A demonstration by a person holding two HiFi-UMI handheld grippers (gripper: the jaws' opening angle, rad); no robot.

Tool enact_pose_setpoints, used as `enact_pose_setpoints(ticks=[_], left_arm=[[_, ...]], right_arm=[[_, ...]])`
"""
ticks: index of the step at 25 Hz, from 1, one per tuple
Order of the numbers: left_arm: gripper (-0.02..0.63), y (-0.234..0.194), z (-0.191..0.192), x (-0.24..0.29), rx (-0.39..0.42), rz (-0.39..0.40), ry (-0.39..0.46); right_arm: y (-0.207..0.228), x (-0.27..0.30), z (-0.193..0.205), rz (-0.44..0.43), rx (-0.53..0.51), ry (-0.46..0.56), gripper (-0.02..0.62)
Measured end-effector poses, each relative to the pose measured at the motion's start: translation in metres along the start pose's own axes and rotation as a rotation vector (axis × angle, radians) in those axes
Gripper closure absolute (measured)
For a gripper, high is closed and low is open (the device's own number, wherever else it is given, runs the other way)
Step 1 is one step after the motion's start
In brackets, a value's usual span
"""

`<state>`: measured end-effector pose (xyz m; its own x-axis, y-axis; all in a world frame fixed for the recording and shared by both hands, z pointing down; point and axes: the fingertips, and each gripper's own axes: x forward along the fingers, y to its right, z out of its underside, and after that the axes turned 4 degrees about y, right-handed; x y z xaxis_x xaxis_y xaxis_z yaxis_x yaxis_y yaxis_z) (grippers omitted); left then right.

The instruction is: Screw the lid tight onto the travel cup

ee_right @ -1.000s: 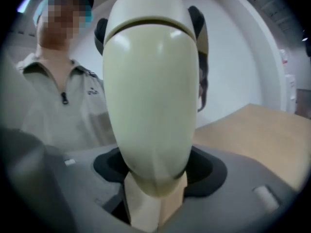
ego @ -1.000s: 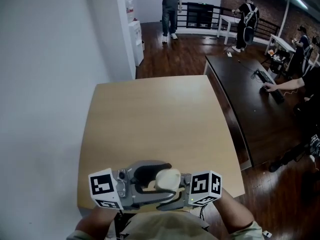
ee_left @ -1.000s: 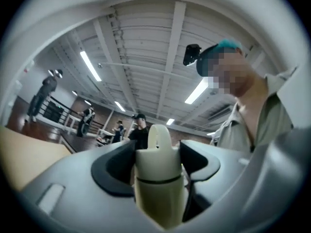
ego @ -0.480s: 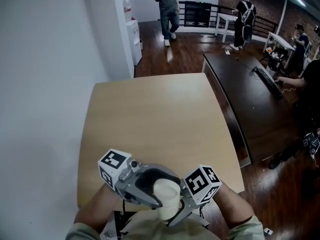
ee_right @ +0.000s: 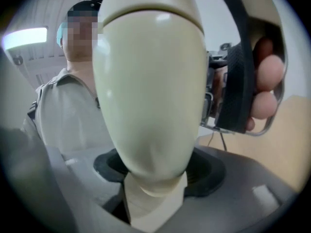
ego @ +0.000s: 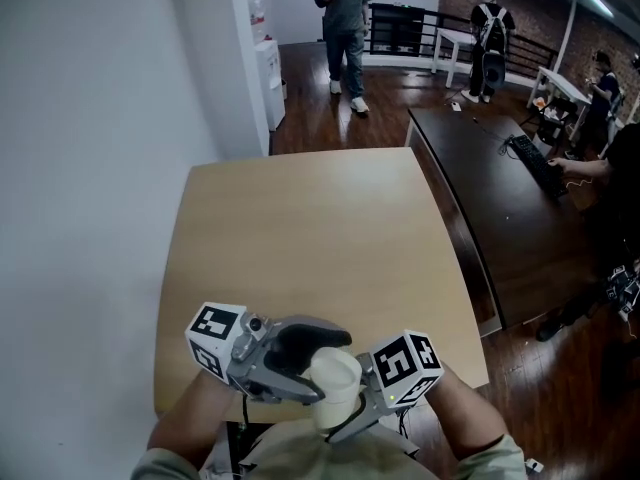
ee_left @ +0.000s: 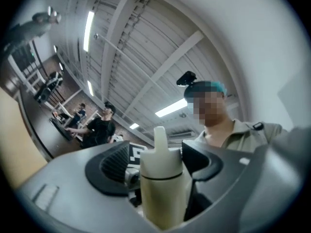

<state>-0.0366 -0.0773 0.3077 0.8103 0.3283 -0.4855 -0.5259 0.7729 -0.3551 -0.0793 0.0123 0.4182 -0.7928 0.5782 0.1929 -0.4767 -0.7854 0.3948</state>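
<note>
Table (ego: 300, 228), near edge | right gripper (ee_right: 155, 174) clamps travel cup (ee_right: 150, 91) | left gripper (ee_left: 158, 165) just opening, loose round lid (ee_left: 160, 157)

My travel cup (ego: 335, 388) is smooth cream plastic, softly glossy — lid (ee_left: 163, 161) alike. The left tongs (ee_left: 153, 154): matt grey plastic, ribbed black rubber pads (ee_left: 109, 166). Counter (ego: 310, 228) at twelve o'clock — pale matt wood.

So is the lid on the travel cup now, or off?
On. In the left gripper view the lid sits on the travel cup, only a thin seam between them. Whether it is tight, cannot tell.
</note>
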Motion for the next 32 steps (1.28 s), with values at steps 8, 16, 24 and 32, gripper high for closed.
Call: enact_pose_setpoints(ticks=[8, 16, 24, 32], left_arm=[[0.242, -0.027, -0.016, -0.026, 0.438, -0.542, -0.021], [0.253, -0.046, -0.012, -0.036, 0.667, -0.906, -0.043], [0.322, -0.052, -0.008, -0.044, 0.639, -0.902, -0.039], [0.301, -0.039, 0.004, -0.028, 0.526, -0.676, -0.080]], right_arm=[[0.095, -0.048, -0.002, 0.649, 0.004, 0.010, 0.290], [0.135, -0.074, 0.008, 1.037, -0.017, -0.068, 0.290], [0.138, -0.070, 0.012, 1.024, -0.025, -0.107, 0.290], [0.106, -0.050, 0.018, 0.768, -0.011, -0.107, 0.290]])
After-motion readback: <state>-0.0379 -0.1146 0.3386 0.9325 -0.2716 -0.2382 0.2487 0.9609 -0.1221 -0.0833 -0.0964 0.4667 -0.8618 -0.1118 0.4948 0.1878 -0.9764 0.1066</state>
